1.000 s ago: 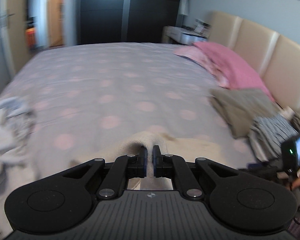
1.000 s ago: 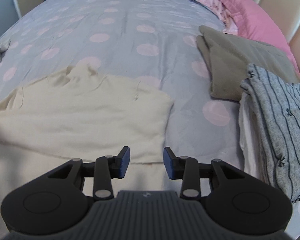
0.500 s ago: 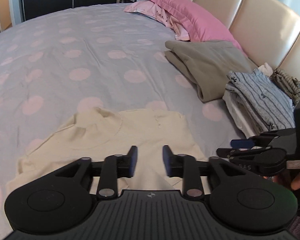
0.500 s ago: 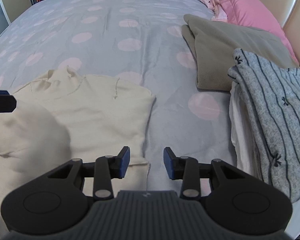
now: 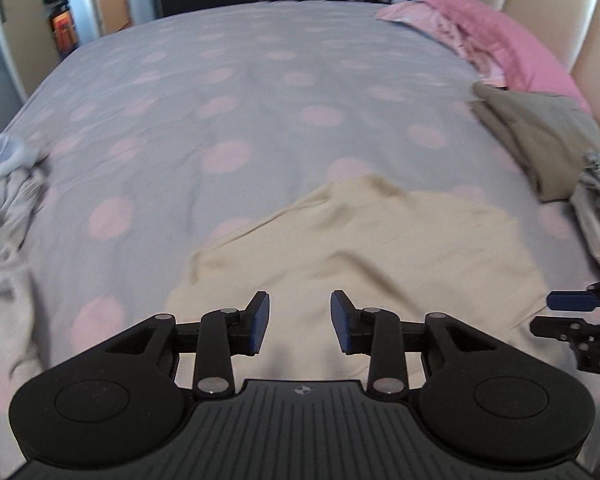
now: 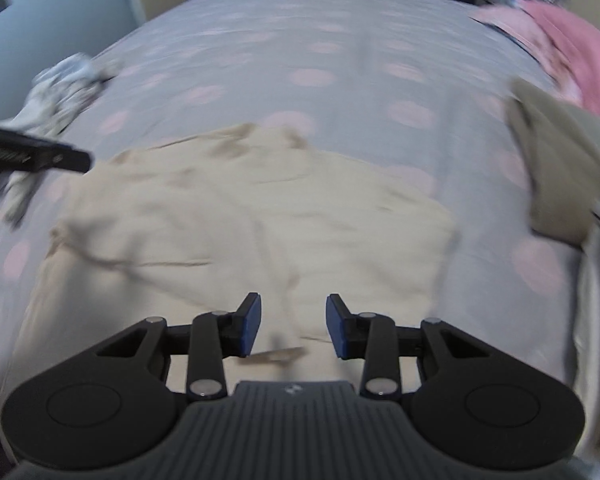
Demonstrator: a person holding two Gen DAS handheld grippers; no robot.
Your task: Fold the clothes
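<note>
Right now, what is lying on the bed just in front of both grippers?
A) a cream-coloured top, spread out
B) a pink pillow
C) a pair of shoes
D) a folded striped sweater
A: a cream top lies spread on the dotted bedcover right ahead of the left gripper and the right gripper, both open with nothing held between their pads.
</note>
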